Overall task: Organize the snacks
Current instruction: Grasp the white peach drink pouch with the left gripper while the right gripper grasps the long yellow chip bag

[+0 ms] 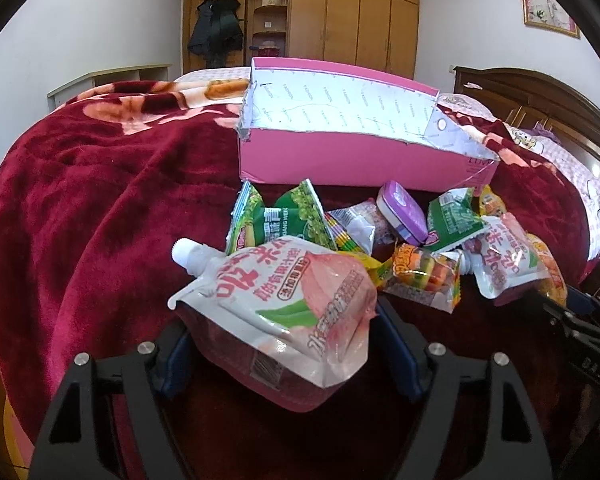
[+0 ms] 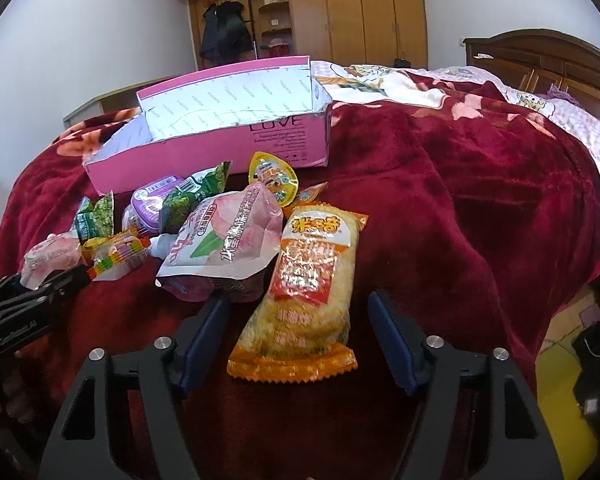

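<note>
A: Left wrist view first. Nearest is the left tool (image 1: 278, 344), fingers either side of a peach drink pouch (image 1: 288, 300). Pads look just beside the pouch's sides; can't tell if they press, so can't tell if it's gripped.
B: Beyond it?
A: Rest of the snack pile on the red blanket (image 1: 100, 200) of the bed: green pea packs (image 1: 288, 220), purple tin (image 1: 404, 212), gummy burger pack (image 1: 428, 276), 2nd peach pouch (image 1: 508, 260). Pink box (image 1: 360, 160) sits behind the pile, toward the far edge, open top, white lining.
B: Right wrist view?
A: Right tool (image 2: 300, 336) nearest, fingers wide, straddling an orange-yellow rice cracker pack (image 2: 312, 280). Gaps show both sides, pads not touching. Pack lies flat on the blanket, 2nd pouch touching its left side, yellow jelly cup (image 2: 272, 176) behind, box beyond that.
</note>
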Action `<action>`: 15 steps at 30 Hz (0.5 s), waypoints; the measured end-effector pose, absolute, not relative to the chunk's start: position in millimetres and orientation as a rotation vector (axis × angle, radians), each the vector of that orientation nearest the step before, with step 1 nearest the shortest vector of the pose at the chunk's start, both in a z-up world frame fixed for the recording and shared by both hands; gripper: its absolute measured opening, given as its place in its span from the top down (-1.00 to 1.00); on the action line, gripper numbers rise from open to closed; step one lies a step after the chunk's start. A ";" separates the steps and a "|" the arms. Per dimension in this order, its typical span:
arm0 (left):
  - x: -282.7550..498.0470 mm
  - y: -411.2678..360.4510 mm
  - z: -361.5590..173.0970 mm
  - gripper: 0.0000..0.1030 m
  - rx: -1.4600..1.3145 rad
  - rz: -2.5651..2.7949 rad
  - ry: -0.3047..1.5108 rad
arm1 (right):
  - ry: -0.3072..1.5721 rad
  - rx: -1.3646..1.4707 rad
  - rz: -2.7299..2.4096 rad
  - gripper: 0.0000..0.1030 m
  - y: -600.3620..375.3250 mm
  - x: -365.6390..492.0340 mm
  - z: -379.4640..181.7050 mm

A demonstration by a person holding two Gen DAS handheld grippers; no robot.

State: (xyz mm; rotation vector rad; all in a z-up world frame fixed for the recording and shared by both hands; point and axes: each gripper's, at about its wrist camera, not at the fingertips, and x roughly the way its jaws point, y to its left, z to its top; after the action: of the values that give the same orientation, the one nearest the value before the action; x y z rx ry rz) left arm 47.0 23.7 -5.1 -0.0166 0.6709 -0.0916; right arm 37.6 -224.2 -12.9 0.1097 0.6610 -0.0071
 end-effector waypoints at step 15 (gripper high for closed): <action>19.6 31.5 19.1 -0.58 -0.044 -0.126 0.641 | 0.658 0.112 0.012 0.21 -228.2 34.6 -7.5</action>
State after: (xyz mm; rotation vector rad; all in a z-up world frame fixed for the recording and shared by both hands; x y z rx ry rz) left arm 19.6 31.5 19.1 -0.0441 0.6413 -0.1261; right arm 34.6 -228.2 -7.5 0.1122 0.6584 0.0116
